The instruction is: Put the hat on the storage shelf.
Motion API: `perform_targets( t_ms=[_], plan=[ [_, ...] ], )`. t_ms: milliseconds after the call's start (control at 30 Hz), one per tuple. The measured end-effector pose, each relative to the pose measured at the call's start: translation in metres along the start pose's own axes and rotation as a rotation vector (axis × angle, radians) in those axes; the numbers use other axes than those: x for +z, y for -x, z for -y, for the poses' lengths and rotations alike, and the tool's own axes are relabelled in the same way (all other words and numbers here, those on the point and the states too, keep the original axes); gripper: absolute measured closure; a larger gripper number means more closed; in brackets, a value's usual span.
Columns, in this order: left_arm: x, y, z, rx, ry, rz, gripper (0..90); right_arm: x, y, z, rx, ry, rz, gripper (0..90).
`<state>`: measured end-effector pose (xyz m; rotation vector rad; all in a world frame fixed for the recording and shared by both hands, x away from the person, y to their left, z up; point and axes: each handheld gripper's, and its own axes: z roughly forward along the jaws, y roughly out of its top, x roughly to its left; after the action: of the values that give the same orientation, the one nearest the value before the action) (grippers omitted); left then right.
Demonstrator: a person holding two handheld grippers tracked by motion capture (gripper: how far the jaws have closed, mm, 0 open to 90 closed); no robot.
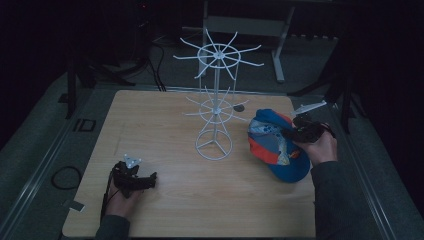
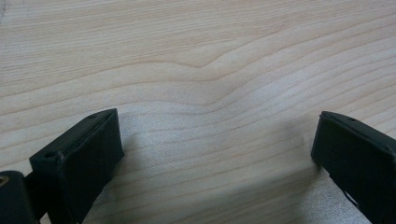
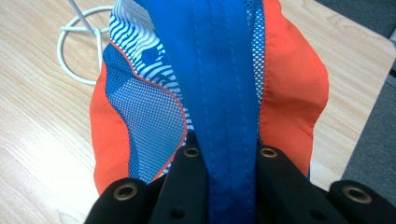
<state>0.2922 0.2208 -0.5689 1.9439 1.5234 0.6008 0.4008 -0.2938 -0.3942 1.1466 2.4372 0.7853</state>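
Observation:
A blue and orange cap (image 1: pixel 272 142) with mesh panels hangs at the right side of the wooden table (image 1: pixel 165 130). My right gripper (image 1: pixel 295 134) is shut on it; in the right gripper view both jaws pinch a blue stitched band of the cap (image 3: pixel 224 93), and the cap droops away from them above the table. A white wire rack (image 1: pixel 215 100) with two tiers of radiating hooks stands at mid table, just left of the cap. My left gripper (image 1: pixel 150 179) rests low at the front left, its fingers (image 2: pixel 79 158) wide open over bare wood.
The rack's ring base (image 3: pixel 77 46) lies on the table beyond the cap. A black cable coil (image 1: pixel 65 177) lies on the floor left of the table. Stand legs and frames crowd the dark space behind the table's far edge.

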Motion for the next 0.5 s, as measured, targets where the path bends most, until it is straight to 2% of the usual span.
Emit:
perform_targets(
  t_ms=[500],
  plan=[
    [0.0, 0.0, 0.0, -0.002, 0.001, 0.0, 2.3, -0.021, 0.002, -0.011, -0.021, 0.009, 0.021, 88.2]
  ],
)
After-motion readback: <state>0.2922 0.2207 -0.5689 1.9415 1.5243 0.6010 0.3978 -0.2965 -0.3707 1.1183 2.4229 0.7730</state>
